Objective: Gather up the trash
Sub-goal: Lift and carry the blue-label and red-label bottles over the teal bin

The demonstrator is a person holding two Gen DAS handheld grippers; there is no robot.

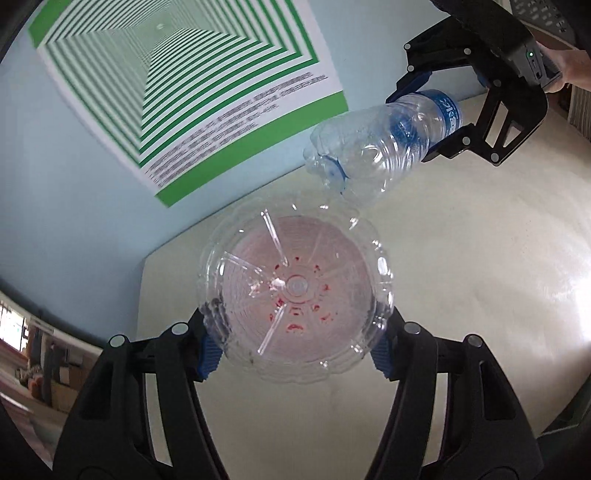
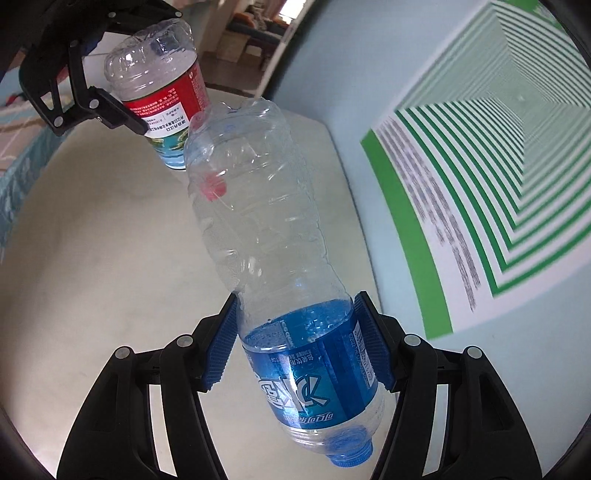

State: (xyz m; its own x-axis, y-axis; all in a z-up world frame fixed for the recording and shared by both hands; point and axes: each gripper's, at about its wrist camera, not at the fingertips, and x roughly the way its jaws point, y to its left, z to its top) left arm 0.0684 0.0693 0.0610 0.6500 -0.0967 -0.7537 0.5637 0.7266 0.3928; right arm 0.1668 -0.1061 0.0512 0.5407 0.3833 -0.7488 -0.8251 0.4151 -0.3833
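Left wrist view showed the left gripper (image 1: pixel 295 332) clamped on a red-labelled bottle (image 1: pixel 295 291), seen base-on above the cream table (image 1: pixel 461 295). The right gripper (image 2: pixel 299 347) pinched a blue-labelled bottle (image 2: pixel 277 258), apparently empty, held aloft nearby.

A home: bed (image 2: pixel 255 22) through the doorway, poster (image 1: pixel 177 85) on pale-blue wall.

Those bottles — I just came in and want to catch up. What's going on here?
A person is collecting empty plastic bottles, one in each handheld gripper. The left gripper is shut on a red-label bottle, seen bottom-on by its own camera. The right gripper is shut on a blue-label bottle, cap toward the camera. Both are held above a pale table, their free ends close together.
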